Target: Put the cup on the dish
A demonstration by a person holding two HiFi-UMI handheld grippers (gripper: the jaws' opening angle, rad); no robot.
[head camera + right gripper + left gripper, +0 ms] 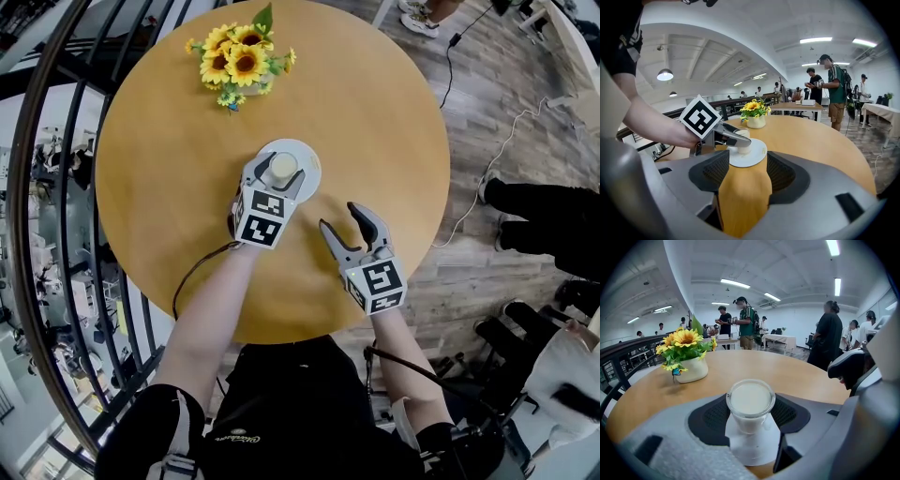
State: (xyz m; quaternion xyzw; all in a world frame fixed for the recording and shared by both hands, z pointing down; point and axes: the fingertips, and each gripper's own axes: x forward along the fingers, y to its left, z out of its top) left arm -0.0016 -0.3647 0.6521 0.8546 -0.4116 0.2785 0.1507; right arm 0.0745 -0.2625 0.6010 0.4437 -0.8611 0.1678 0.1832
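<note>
A small glass cup (282, 167) (751, 401) filled with something creamy white stands upright on a white dish (307, 165) (757, 453) near the middle of the round wooden table (375, 122). My left gripper (279, 171) (751, 414) reaches over the dish, and its dark pads (710, 416) press against the cup's sides. My right gripper (339, 217) (743, 176) hovers open over bare wood to the right of the dish, with nothing between its fingers. The right gripper view shows the cup (743, 140), the dish (754, 157) and the left gripper (733, 137) just ahead.
A pot of sunflowers (239, 56) (686, 359) (754, 115) stands at the table's far edge. A dark curved railing (56, 234) runs along the left. People's legs (548, 220) and a white cable (487, 178) are on the wood floor to the right.
</note>
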